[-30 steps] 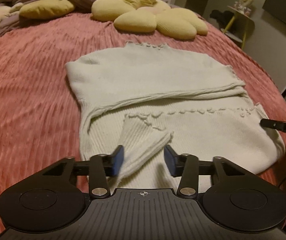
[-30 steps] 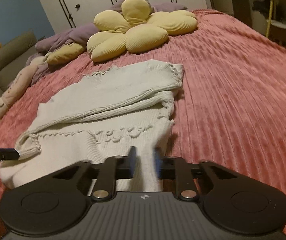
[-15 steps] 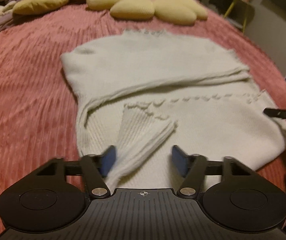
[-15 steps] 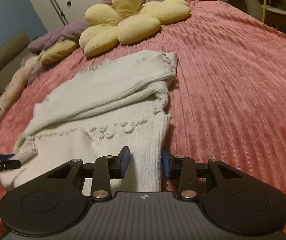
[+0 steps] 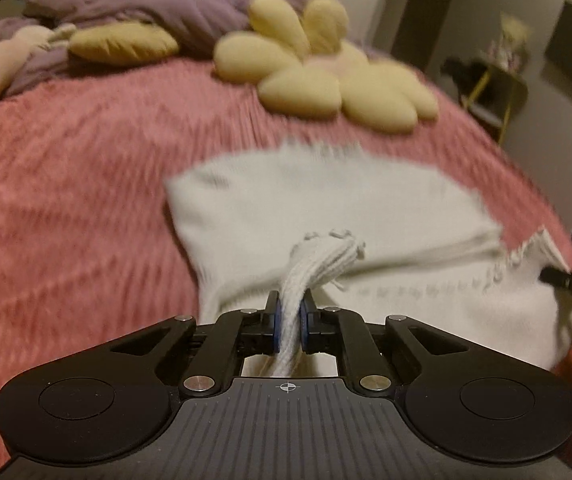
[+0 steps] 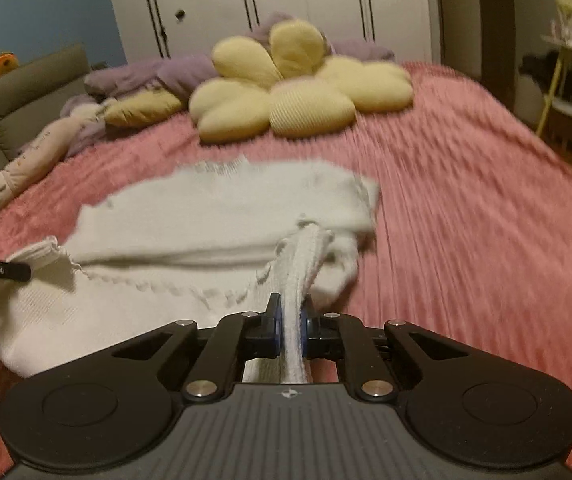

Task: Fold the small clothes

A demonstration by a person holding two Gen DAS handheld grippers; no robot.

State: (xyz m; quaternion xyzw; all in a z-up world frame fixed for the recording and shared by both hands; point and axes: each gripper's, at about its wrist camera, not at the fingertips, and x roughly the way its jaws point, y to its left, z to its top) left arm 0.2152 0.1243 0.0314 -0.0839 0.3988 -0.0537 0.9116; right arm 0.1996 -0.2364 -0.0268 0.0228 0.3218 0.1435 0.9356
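A white knit sweater lies on the pink bedspread, its sleeves folded across the body. My left gripper is shut on a bunched ribbed fold at the sweater's near edge, lifted off the bed. My right gripper is shut on a bunch of knit at the garment's near right side, also raised. The right gripper's tip shows at the right edge of the left wrist view. The left gripper's tip shows at the left edge of the right wrist view. Both views are motion-blurred.
A yellow flower-shaped cushion and a purple blanket lie at the head of the bed. A long plush toy rests at the left. A yellow-legged side table stands right of the bed.
Both grippers went from open around the sweater's near edge to shut on bunched knit. Both have risen, lifting the near edge off the bedspread.
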